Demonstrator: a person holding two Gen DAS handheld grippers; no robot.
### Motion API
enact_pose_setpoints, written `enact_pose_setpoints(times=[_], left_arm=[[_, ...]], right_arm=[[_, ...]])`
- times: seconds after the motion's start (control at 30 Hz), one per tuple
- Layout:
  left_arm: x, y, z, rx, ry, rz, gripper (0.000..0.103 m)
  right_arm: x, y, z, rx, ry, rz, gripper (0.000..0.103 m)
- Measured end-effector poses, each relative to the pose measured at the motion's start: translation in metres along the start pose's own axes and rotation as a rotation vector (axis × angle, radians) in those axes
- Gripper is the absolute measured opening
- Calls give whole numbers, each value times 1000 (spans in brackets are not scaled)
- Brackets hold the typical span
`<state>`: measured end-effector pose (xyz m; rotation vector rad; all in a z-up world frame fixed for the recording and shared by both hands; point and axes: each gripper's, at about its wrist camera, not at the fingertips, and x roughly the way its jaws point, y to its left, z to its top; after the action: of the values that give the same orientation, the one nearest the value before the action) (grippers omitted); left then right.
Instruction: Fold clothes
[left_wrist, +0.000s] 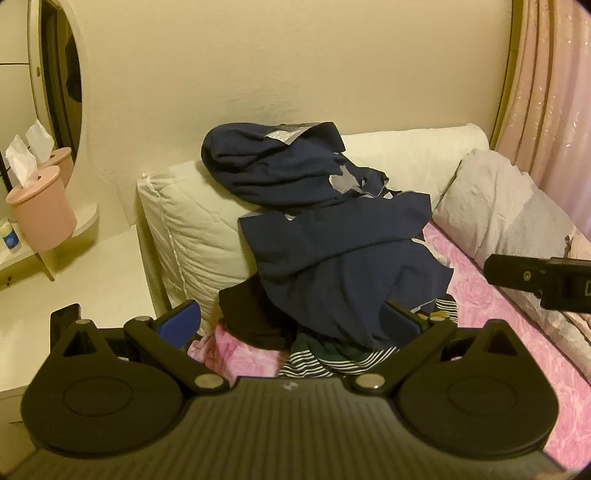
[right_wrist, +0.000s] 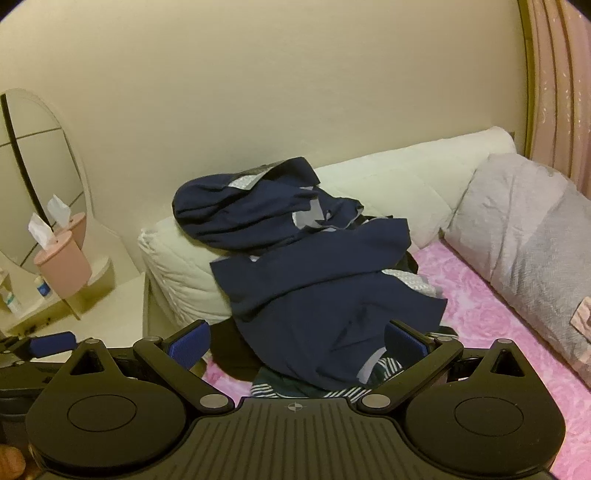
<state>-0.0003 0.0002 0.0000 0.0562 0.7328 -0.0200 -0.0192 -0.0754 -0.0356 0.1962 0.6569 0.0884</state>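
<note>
Evidently both grippers' jaws gape wide, empty, facing the clothes pile (left_wrist: 332, 258).

Ahead of your spread fingers, the clothes pile (left_wrist: 343, 258) blocked the way, cushion (left_wrist: 192, 236) behind-left; pink bedspread (right_wrist: 491, 332) lay bare right of your fingers.

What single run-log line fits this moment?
phase: approach | left claw: open | right claw: open | navy garment: piled, unheld

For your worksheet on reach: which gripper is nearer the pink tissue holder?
Left. The left gripper is on the tissue holder's side of the clothes pile; the right gripper sits further right.
</note>
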Motion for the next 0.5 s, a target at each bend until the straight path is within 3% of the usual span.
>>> enact_pose_setpoints(times=[0.27,0.5], left_arm=[[-6,10,-11,-14,-30,-22,97],[-2,6,-11,-11,24,6,98]], right_arm=[[-3,-9,-5,9,-1,-14,103],[5,4,-4,-19,36,-53,103]])
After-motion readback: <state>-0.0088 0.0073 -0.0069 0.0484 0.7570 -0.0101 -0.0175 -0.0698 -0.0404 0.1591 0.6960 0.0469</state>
